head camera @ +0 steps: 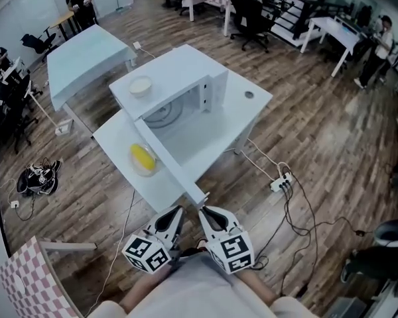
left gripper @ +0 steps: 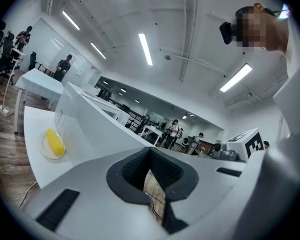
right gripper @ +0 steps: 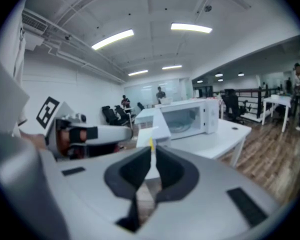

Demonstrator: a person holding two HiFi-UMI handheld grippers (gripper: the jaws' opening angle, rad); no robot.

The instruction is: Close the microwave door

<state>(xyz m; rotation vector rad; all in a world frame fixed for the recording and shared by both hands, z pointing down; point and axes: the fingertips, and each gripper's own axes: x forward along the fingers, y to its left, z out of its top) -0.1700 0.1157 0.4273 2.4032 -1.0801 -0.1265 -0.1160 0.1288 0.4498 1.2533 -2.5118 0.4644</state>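
Note:
The white microwave point(head camera: 179, 71) stands on a white table point(head camera: 249, 111) with its door point(head camera: 169, 161) swung wide open toward me. The door's free end lies just beyond my two grippers. My left gripper point(head camera: 174, 212) and right gripper point(head camera: 207, 212) hang side by side close to my body, both shut and holding nothing. In the left gripper view the left gripper point(left gripper: 152, 171) points along the door point(left gripper: 90, 129). In the right gripper view the right gripper point(right gripper: 152, 161) faces the microwave point(right gripper: 190, 116) and its open cavity.
A plate with a yellow food item point(head camera: 143, 158) sits on the table left of the door. A bowl point(head camera: 140, 85) rests on the microwave's top. A power strip point(head camera: 280, 183) with cables lies on the floor to the right. A checkered board point(head camera: 26, 283) is at bottom left.

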